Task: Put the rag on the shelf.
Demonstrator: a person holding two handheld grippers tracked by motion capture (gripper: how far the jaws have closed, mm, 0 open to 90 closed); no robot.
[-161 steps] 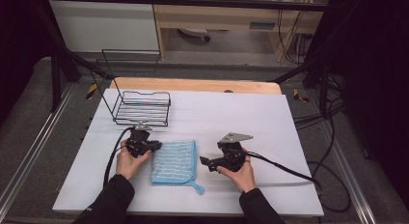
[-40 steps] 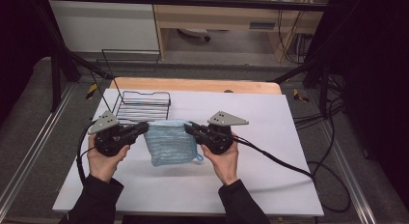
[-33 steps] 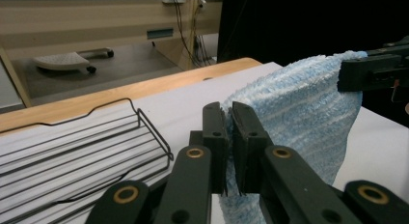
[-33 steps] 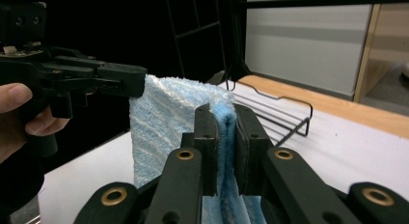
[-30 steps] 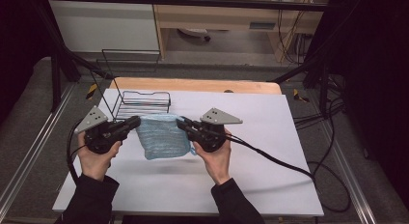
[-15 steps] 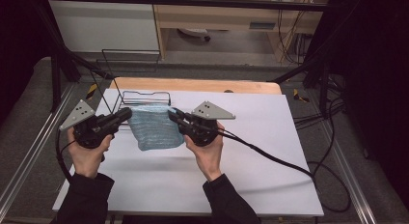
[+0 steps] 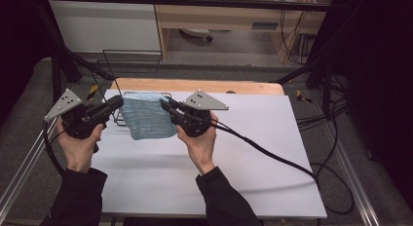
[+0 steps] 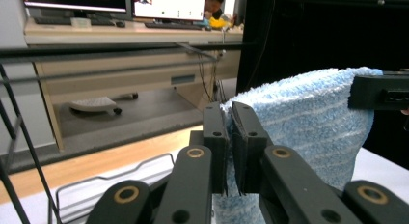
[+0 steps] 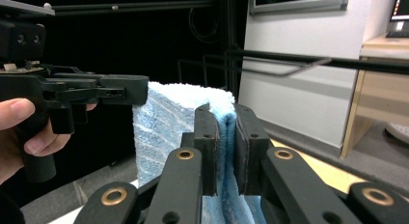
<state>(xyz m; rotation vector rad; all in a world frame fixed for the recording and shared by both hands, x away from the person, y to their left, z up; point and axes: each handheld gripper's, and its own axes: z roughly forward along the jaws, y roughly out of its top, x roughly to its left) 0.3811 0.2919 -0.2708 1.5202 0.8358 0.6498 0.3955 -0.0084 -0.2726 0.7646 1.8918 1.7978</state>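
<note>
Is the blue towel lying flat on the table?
No. The blue towel hangs in the air, folded over, pinched by the left gripper and right gripper.

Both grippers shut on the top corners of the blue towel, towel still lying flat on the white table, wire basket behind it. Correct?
Not quite. The towel is off the table: the high view shows it hanging in the air between the left gripper and the right gripper. The rest stands: both are shut on its top corners, and the wire basket sits behind it.

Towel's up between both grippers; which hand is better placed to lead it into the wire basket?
Probably left. The left gripper holds the towel on the side where the wire basket stands; the right gripper grips the far corner.
</note>
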